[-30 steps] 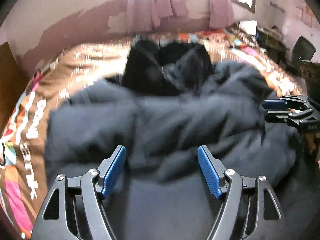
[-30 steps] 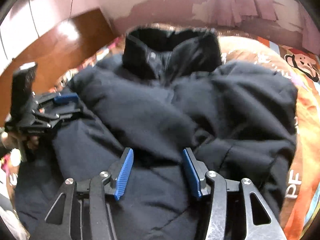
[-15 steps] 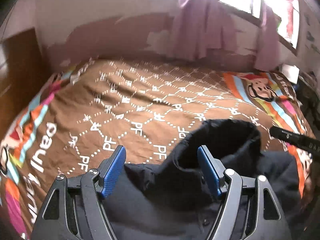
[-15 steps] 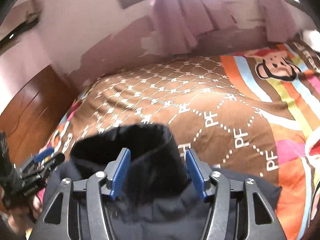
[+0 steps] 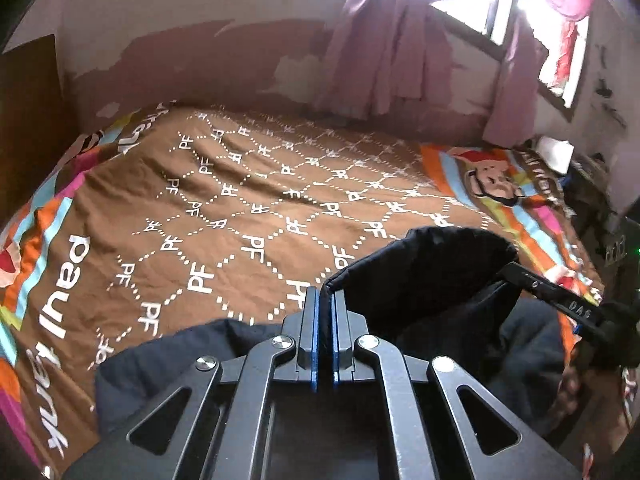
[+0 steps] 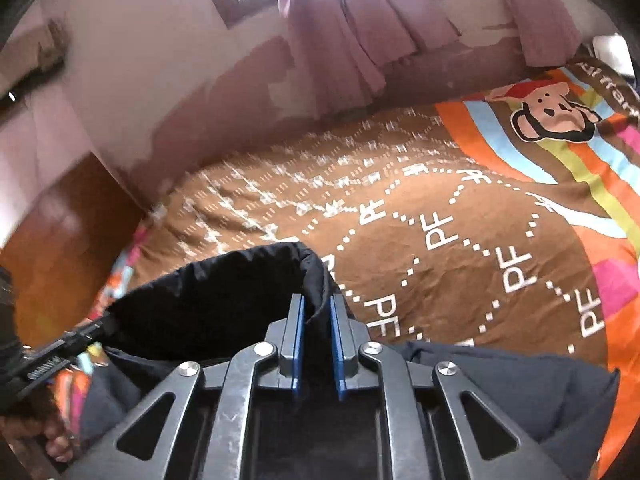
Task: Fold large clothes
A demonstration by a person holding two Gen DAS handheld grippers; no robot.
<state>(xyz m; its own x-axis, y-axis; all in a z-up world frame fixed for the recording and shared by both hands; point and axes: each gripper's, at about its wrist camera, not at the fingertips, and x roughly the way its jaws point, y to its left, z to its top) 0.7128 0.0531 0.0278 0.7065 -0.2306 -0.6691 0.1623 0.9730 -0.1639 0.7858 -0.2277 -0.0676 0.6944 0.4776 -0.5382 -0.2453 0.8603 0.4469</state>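
A large dark navy padded jacket (image 5: 432,280) lies at the near edge of the bed, its black collar standing up. My left gripper (image 5: 324,300) is shut on the left end of the collar. My right gripper (image 6: 317,304) is shut on the right end of the collar (image 6: 224,296), with fabric pinched between its blue pads. The jacket body (image 6: 500,392) hangs below and beside the grippers. The right gripper shows at the right edge of the left wrist view (image 5: 560,296), and the left gripper at the left edge of the right wrist view (image 6: 60,352).
The bed is covered by a brown bedspread (image 5: 248,208) with white "PF" lettering and a monkey picture (image 6: 552,116). A peeling wall and pink curtains (image 5: 384,52) stand behind it. A wooden panel (image 6: 52,240) is at the left.
Both grippers were open over the jacket a second ago. They moved forward to the collar and closed on it, one at each end.
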